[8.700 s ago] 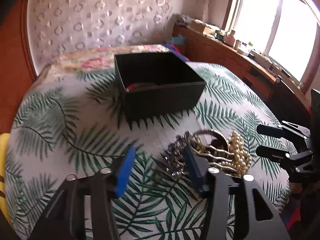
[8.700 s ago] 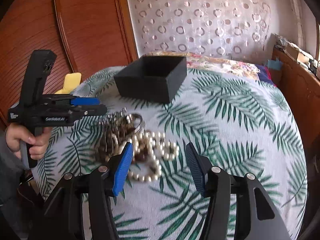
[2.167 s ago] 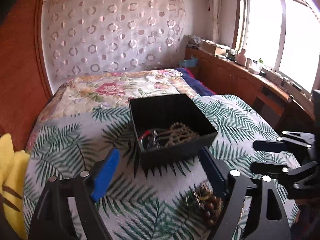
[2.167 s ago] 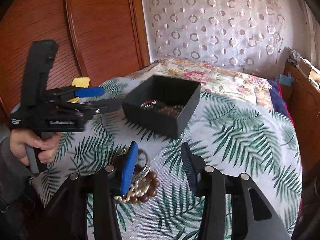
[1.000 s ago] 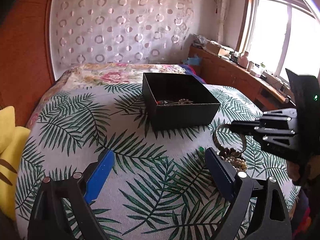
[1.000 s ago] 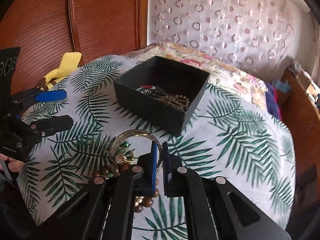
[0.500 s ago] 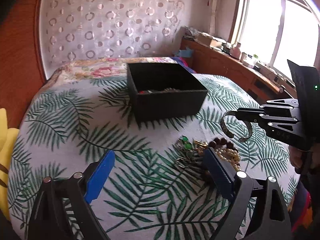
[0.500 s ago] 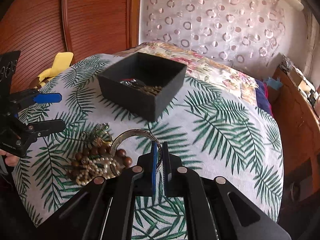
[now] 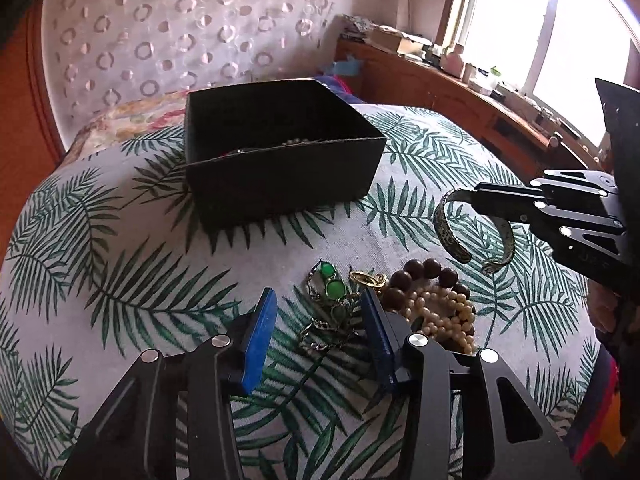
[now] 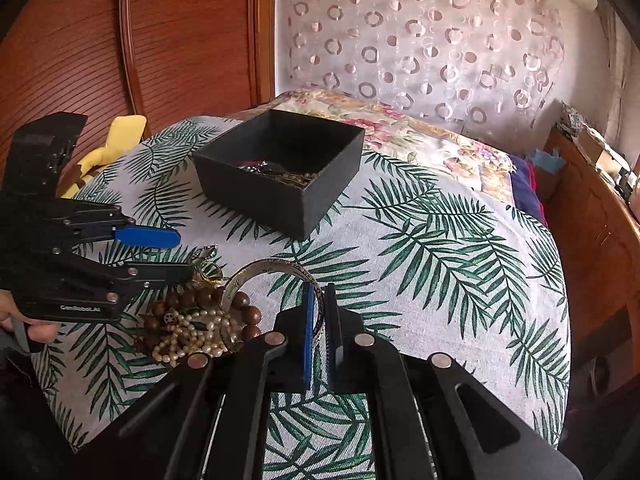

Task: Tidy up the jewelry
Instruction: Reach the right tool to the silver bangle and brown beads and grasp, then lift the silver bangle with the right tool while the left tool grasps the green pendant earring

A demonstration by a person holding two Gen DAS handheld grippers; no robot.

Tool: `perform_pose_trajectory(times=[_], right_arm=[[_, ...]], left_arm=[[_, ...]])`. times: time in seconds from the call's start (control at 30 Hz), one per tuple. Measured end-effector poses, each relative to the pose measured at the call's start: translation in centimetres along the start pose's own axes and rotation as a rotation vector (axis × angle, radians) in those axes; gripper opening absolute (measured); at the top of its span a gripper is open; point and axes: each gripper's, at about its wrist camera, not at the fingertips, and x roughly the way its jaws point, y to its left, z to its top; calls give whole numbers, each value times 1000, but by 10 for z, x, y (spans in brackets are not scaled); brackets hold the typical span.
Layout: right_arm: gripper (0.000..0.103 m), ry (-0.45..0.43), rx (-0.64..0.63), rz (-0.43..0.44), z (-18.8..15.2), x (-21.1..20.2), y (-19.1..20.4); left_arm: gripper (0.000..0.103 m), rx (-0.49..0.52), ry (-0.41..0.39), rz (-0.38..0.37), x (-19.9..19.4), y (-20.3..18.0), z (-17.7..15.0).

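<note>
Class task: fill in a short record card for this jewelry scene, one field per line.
Surface: leaf-print cloth
Container: open black box, some jewelry already inside
Left hand-held gripper: open, over green-stone necklace
Right hand-held gripper: shut on metal cuff bracelet, lifted off the cloth
Loose pile: pearl strand, brown bead bracelet

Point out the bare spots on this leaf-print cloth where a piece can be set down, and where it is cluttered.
Free: the cloth right of the black box, out to the bed's edge, and the stretch left of the box in the left wrist view. Crowded: the jewelry pile between both grippers, where the right gripper holds the cuff bracelet just above it.
</note>
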Motion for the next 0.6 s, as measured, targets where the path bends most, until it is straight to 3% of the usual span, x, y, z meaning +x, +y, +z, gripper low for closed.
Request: perform_pose_trajectory(times=[0.13,0.6], right_arm=[[6,-5,6,0,0,-2,-3],[6,-5,-6,2,3,-1,3]], left_arm=[[27,39,12,57,3,-5,1],[25,37,17,60,7,-1,7]])
